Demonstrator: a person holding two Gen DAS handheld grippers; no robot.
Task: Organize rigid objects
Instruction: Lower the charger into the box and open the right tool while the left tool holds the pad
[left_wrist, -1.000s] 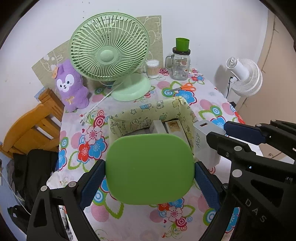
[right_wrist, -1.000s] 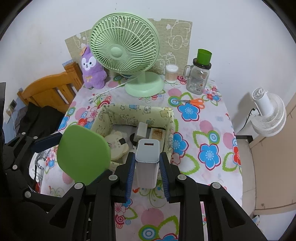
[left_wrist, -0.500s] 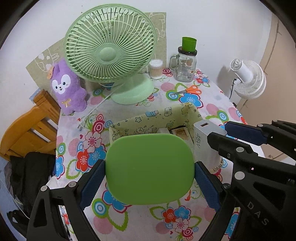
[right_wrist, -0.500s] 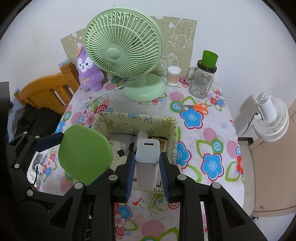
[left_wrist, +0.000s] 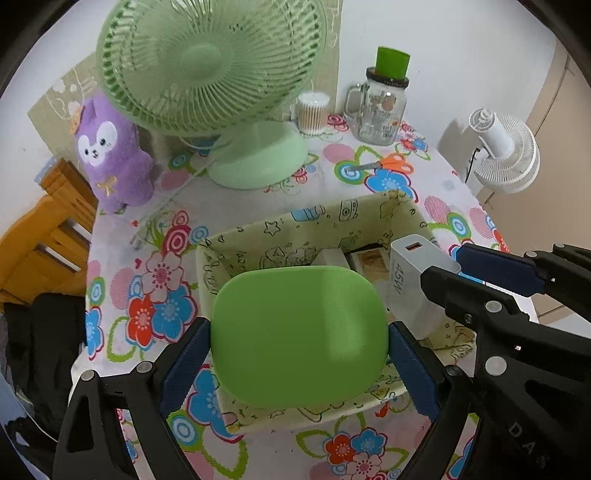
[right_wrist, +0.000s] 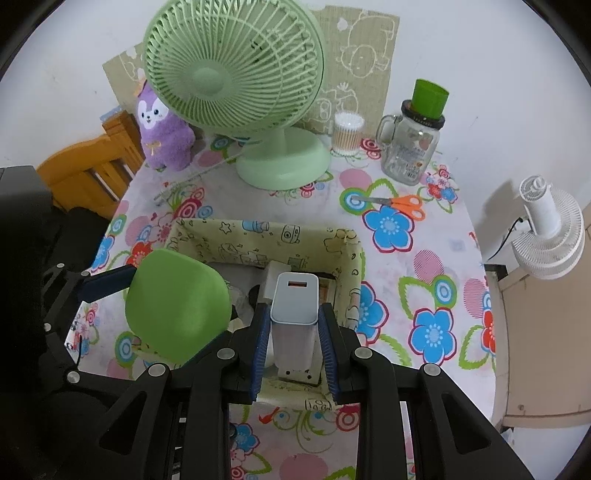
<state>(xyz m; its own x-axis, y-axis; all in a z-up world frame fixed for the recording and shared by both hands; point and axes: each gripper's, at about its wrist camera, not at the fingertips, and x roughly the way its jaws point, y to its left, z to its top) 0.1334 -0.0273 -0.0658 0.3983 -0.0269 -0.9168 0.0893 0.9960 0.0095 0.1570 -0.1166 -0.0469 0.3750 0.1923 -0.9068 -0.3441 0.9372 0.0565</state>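
My left gripper (left_wrist: 299, 354) is shut on a flat green rounded object (left_wrist: 299, 336), held over the near left part of the yellow patterned fabric bin (left_wrist: 317, 225). It also shows in the right wrist view (right_wrist: 177, 306). My right gripper (right_wrist: 294, 325) is shut on a white 45W charger block (right_wrist: 294, 299), upright over the bin's right half (right_wrist: 343, 254). The charger shows in the left wrist view (left_wrist: 410, 277). Small boxes (left_wrist: 369, 258) lie inside the bin.
On the flowered tablecloth (right_wrist: 424, 258) stand a green desk fan (right_wrist: 236, 74), a purple plush (right_wrist: 162, 136), a cotton swab tub (right_wrist: 347, 133), a glass jar with green cup (right_wrist: 413, 147) and orange scissors (right_wrist: 402, 203). A white fan (right_wrist: 550, 229) and wooden chair (right_wrist: 85, 170) flank the table.
Both grippers have moved forward and lower over the bin with their objects still held. The fan and the bin look nearer.
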